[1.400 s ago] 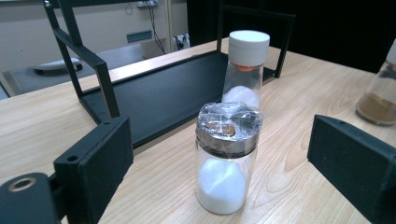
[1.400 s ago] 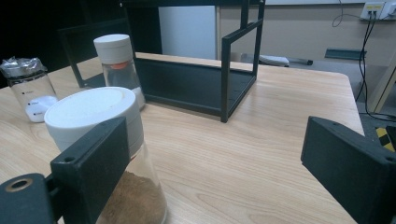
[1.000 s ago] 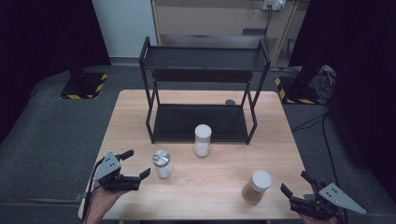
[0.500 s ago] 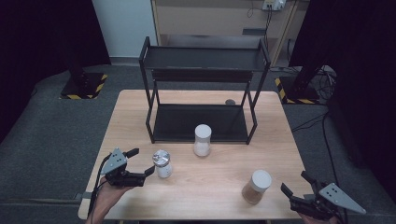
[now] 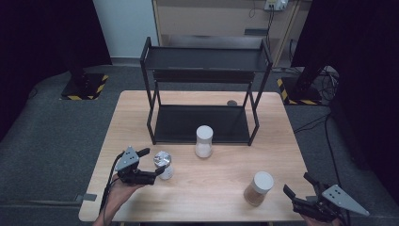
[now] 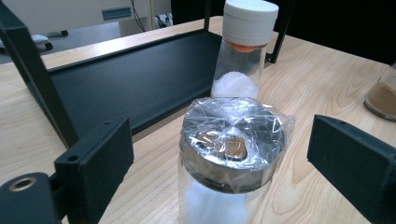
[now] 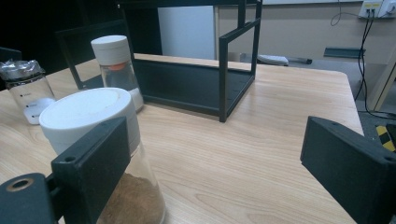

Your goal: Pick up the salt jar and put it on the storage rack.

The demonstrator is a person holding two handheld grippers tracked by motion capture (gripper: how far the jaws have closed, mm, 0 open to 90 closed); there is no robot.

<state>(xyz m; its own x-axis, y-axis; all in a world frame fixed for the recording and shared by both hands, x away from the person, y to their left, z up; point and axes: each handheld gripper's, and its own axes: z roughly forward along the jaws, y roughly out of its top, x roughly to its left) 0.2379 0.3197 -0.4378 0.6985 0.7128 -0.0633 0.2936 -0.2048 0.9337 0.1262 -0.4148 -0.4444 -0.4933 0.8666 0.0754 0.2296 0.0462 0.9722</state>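
We judge the main risk to be a knock rather than a grasp: our left hand-held gripper (image 5: 151,165) straddles the film-wrapped jar (image 5: 163,165) with its jaws spread wide, and if one pad meets the glass before the other, the tall narrow jar could tip or skid across the counter (image 5: 221,188). The crinkled plastic film over its metal lid (image 6: 232,140) also looks slippery, so a squeeze placed too high may slide off; lower on the glass body seems safer. That jar stands at about 8 o'clock on the counter, in front of the black two-tier rack (image 5: 205,84), with the white-capped jar of white powder (image 5: 203,141) just beyond it toward 1 o'clock in the left gripper view, close enough that a shove could send one into the other. In that view both black pads (image 6: 98,158) stand clear of the glass on either side, so the left hand-held gripper is released and grips nothing. Our right hand-held gripper (image 5: 301,192) waits at about 4 o'clock, also spread and empty, with the jar of brown powder (image 5: 258,188) just beside its left jaw; a careless drift there could topple it.
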